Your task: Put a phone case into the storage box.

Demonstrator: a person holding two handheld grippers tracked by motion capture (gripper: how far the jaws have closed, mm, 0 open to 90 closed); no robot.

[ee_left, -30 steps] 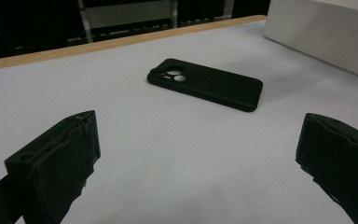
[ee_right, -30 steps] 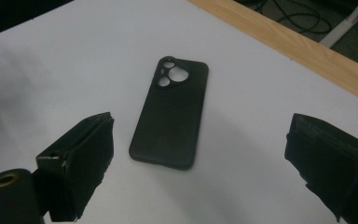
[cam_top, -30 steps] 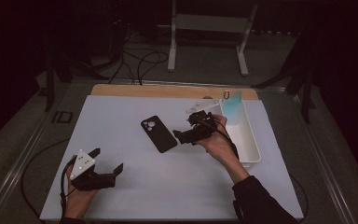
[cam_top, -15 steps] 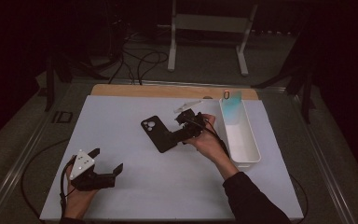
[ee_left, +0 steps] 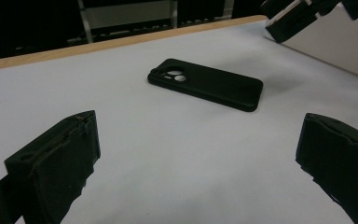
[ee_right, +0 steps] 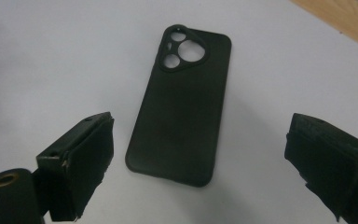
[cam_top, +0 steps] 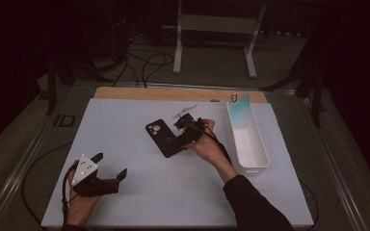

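your right gripper [cam_top: 179,138], jaws apart, hangs over the near end of the phone case [ee_right: 179,100], long axis running away between them; left gripper [cam_top: 107,167] rests apart, farther off.

phone case [cam_top: 163,137]: 1 (black, camera cutouts up) | white bin [cam_top: 248,139]: 1 | claws: 2 | table [cam_top: 125,120]: 1

High view dim, surroundings near black — close views brighter, soft shadows, near claws blurred.
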